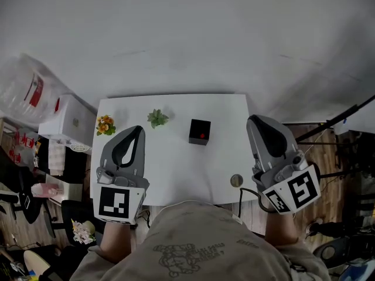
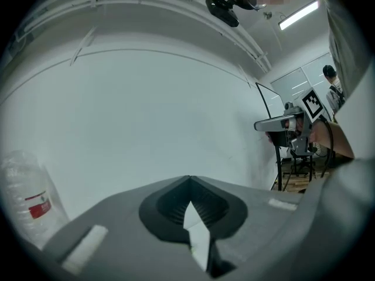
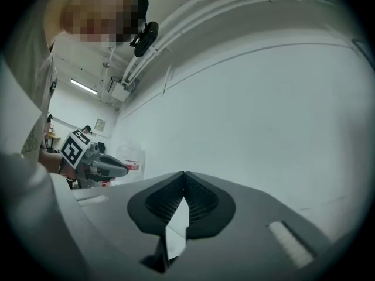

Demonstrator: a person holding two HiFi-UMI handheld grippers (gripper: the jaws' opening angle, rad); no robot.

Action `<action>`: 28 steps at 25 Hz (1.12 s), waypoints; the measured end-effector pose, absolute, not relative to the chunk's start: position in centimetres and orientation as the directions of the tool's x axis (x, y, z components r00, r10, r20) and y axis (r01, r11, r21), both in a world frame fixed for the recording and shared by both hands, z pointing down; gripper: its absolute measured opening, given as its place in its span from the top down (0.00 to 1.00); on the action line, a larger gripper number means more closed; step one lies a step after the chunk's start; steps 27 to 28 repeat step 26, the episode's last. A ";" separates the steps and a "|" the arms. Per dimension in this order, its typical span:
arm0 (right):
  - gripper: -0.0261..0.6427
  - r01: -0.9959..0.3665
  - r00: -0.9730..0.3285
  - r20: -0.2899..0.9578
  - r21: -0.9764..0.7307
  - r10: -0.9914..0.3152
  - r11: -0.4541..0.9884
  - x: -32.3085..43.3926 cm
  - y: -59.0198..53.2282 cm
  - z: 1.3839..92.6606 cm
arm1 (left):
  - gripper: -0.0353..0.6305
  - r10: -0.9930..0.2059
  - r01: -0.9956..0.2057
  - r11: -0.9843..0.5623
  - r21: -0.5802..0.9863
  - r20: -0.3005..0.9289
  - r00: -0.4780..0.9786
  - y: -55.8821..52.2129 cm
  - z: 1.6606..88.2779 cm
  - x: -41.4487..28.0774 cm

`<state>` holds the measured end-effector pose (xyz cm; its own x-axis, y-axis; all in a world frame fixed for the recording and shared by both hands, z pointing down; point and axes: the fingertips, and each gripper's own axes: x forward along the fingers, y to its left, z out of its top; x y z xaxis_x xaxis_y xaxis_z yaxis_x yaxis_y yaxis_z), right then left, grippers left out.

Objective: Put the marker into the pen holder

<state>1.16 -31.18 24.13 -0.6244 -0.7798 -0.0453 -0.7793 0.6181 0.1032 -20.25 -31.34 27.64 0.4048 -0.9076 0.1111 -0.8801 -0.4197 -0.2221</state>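
A black cube-shaped pen holder (image 1: 200, 132) stands on the white table (image 1: 176, 168), toward its far middle, with a small red spot on it. I see no separate marker in any view. My left gripper (image 1: 138, 127) (image 2: 188, 178) is over the table's left side, shut with its jaws meeting and nothing between them. My right gripper (image 1: 252, 119) (image 3: 184, 173) hangs at the table's right edge, also shut and empty. Both gripper views look at the white wall, not the table. Each gripper sees the other: the right gripper (image 2: 281, 123) and the left gripper (image 3: 105, 165).
A small green plant (image 1: 157, 118) and an orange flower pot (image 1: 105, 124) sit at the table's far left. A round grommet (image 1: 236, 180) is near the front right. White boxes (image 1: 67, 122) and a large water bottle (image 1: 29, 89) stand left of the table; a stand (image 1: 337, 119) is at right.
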 end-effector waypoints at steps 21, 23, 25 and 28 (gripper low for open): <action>0.92 -0.761 -0.640 0.126 0.026 -0.758 0.648 1.3 -26.9 31.3 | 0.95 -0.828 -0.809 -0.556 -0.191 0.216 0.518 -29.4 31.5 -15.2; 0.92 -0.762 -0.640 0.136 0.020 -0.757 0.648 1.3 -26.6 31.5 | 0.95 -0.826 -0.807 -0.558 -0.192 0.225 0.517 -29.3 31.7 -15.3; 0.92 -0.762 -0.638 0.145 0.022 -0.756 0.647 1.3 -26.4 31.5 | 0.95 -0.825 -0.807 -0.558 -0.191 0.232 0.515 -29.2 31.9 -15.4; 0.92 -0.762 -0.637 0.149 0.025 -0.756 0.647 1.3 -26.3 31.5 | 0.95 -0.825 -0.808 -0.558 -0.191 0.235 0.514 -29.1 32.0 -15.4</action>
